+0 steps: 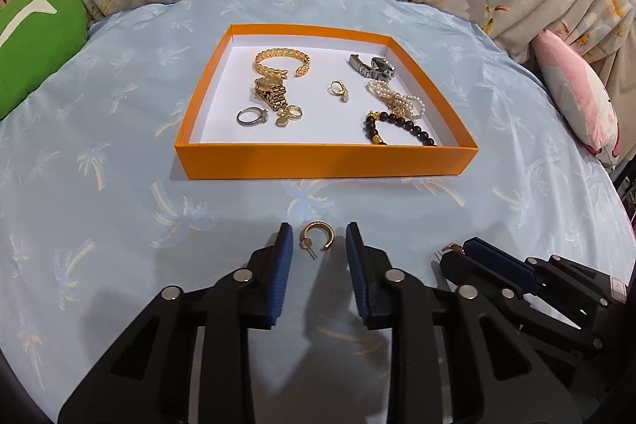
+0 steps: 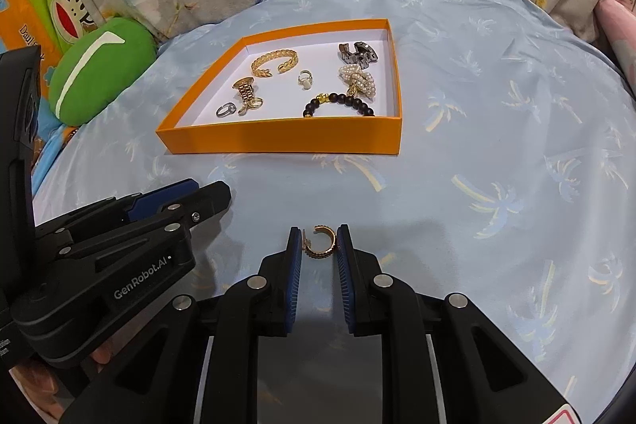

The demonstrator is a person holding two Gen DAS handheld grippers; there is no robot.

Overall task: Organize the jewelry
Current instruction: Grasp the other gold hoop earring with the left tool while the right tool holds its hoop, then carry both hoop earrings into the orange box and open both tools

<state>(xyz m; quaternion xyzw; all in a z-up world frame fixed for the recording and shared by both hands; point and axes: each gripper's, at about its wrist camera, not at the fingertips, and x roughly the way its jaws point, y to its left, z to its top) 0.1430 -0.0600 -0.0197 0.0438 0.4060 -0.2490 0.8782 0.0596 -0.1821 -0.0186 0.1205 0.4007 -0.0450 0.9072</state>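
Right wrist view: the right tool (image 2: 318,241) pinches a gold hoop earring (image 2: 320,243) before the orange box (image 2: 278,140). The left tool (image 1: 318,245) brackets its own earring (image 1: 317,239), pads apart from it; each probably needs lifting into the box.

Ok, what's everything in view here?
box: one, orange, on cloth
cuff bracelet: one, gold, box far left
link watch: one, gold, beside cuff
silver ring: one, box near left
charm rings: two, gold, near left and centre
steel watch: one, grey, box far right
pearl bracelet: one, white, box right
bead bracelet: one, black-gold, box near right
hoop earrings: two, gold, one at each gripper
cloth: one, pale blue, under box
cushions: two, green left, pink right
left gripper: black, open around one earring
right gripper: black, shut on other earring
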